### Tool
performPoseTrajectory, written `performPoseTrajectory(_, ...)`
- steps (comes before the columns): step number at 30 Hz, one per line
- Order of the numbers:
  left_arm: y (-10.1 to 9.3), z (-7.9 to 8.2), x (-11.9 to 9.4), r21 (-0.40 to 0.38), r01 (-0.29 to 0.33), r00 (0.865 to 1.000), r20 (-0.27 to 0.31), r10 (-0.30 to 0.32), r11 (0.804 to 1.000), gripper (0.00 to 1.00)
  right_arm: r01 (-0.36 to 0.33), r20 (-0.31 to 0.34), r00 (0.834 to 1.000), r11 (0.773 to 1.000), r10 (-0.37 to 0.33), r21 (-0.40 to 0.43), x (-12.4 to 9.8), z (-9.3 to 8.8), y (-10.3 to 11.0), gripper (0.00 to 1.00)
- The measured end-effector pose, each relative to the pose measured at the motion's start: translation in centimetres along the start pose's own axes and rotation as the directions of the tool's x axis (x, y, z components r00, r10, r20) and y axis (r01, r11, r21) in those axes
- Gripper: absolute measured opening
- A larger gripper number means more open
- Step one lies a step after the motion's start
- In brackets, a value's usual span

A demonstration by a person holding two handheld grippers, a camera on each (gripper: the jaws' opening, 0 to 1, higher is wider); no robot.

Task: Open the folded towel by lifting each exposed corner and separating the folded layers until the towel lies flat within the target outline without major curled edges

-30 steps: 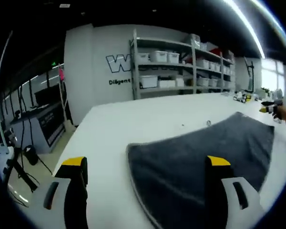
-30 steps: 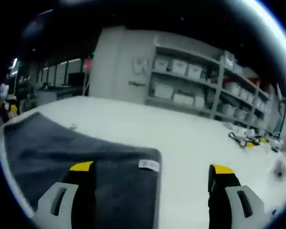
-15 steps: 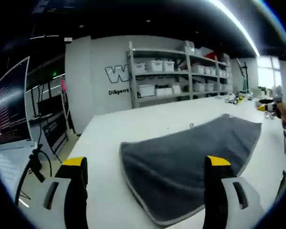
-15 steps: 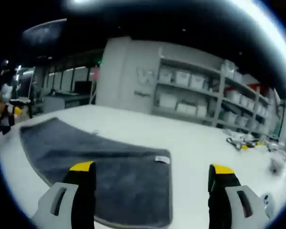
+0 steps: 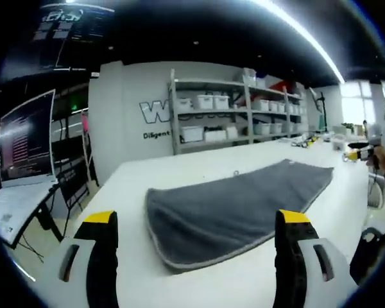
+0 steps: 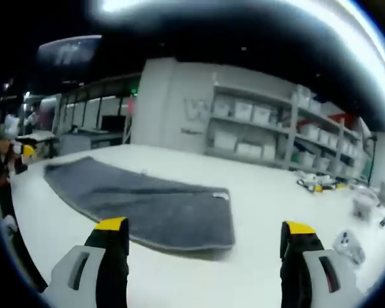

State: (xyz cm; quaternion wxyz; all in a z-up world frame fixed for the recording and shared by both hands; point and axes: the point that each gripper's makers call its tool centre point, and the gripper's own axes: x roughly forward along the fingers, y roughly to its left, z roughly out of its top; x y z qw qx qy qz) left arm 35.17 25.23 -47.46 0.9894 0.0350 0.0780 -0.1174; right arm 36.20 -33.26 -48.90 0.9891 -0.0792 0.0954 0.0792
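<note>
Worktop (image 5: 179, 173): white and broad, it carries the towel.
Shelving (image 5: 244, 112): against the far wall, loaded with white bins.
Towel (image 5: 231, 205): grey, spread flat on the worktop ahead of both my tools; a small white label sits at one corner (image 6: 221, 195).
My left hand-held gripper (image 5: 196, 231): jaws wide apart, empty, above the towel's near edge.
My right hand-held gripper (image 6: 205, 240): jaws wide apart, empty, touching nothing.

Right gripper (image 6: 202, 253) held above white table (image 6: 269, 212), yellow-tipped black jaws wide apart, nothing between them. Dark grey folded towel (image 6: 141, 205) lies flat on table ahead of left jaw, small white label (image 6: 221, 195) at its far right corner. Other gripper (image 6: 16, 154) at left edge. Grey metal shelving with white bins (image 6: 269, 138) behind.
</note>
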Motion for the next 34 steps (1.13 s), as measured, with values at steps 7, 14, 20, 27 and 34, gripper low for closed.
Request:
performPoseTrajectory(7,-0.5,0.4,-2.8,-0.038,-0.012,0.999,0.039,0.014,0.999,1.00,0.042,-0.006,0.999,0.999,-0.042,-0.008,-3.3,-1.3,1.1,1.00)
performPoseTrajectory(14,-1.6,0.3,-3.9,0.011,-0.026,0.999,0.027,0.026,1.000,1.00,0.028,0.037,0.999,0.999,-0.029,0.035,-4.7,-0.5,1.7,1.00)
performPoseTrajectory(20,-2.1,-0.3,-4.7,-0.020,-0.009,1.000,0.029,0.009,1.000,1.00,0.017,-0.009,1.000,1.000,-0.017,0.001,-4.3,-1.5,2.2,1.00)
performPoseTrajectory(27,-1.5,0.2,-4.9,-0.029,-0.029,0.998,0.046,0.030,0.999,1.00,0.014,0.007,1.000,1.000,-0.014,0.012,-4.6,-1.2,2.2,1.00)
performPoseTrajectory(34,-1.6,0.5,-4.4,-0.032,-0.023,0.998,0.051,0.024,0.999,1.00,0.030,0.006,1.000,0.999,-0.030,0.018,-4.8,-1.2,1.6,1.00)
